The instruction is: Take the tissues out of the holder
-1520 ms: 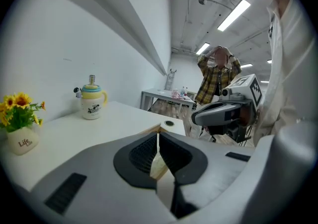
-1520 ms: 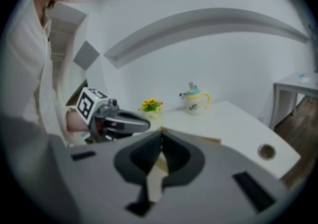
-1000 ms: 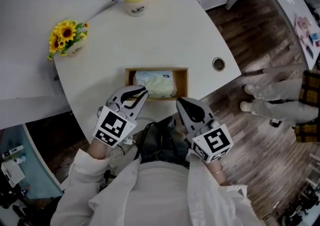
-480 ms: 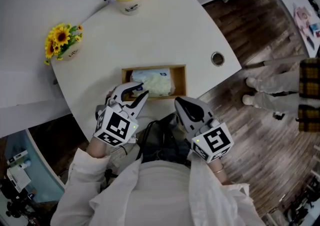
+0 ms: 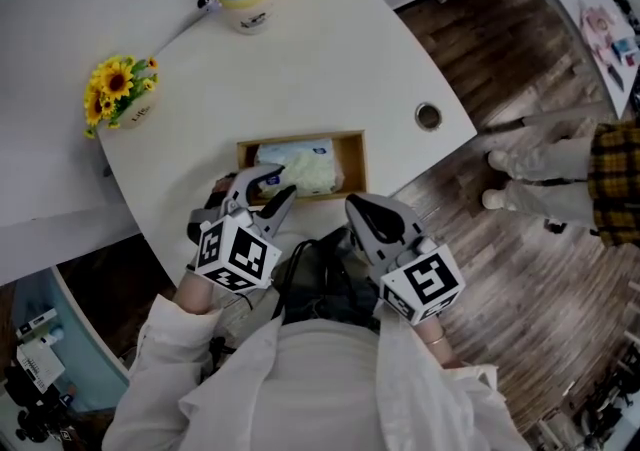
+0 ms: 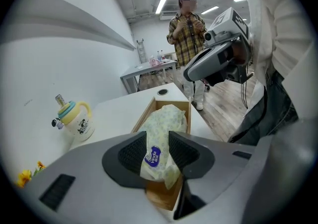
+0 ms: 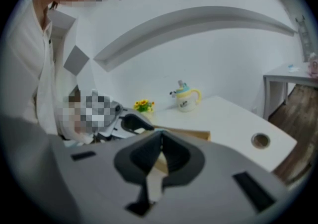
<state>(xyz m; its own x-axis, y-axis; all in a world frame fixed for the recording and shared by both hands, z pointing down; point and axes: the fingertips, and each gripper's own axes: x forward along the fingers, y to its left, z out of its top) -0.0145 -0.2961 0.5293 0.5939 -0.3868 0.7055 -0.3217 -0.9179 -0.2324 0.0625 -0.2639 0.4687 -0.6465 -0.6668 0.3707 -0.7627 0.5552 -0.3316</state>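
table (image 5: 330, 59): carrying the holder (image 5: 352, 161) near the person's edge
tissues (image 5: 305, 169): sitting inside the holder, so nothing's out yet
left gripper (image 5: 287, 183): jaws have just been opening wide, tissues lining up between them, unpinched
right gripper (image 5: 355, 204): hanging closed, empty

Right gripper (image 7: 161, 136) jaws seemingly together; wooden holder (image 7: 188, 133) just beyond; mug (image 7: 186, 100) farther back.

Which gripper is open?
The left gripper: its fingers have just been opening and stand apart, with the tissue pack between them, not pressed. The right gripper has its fingers together.
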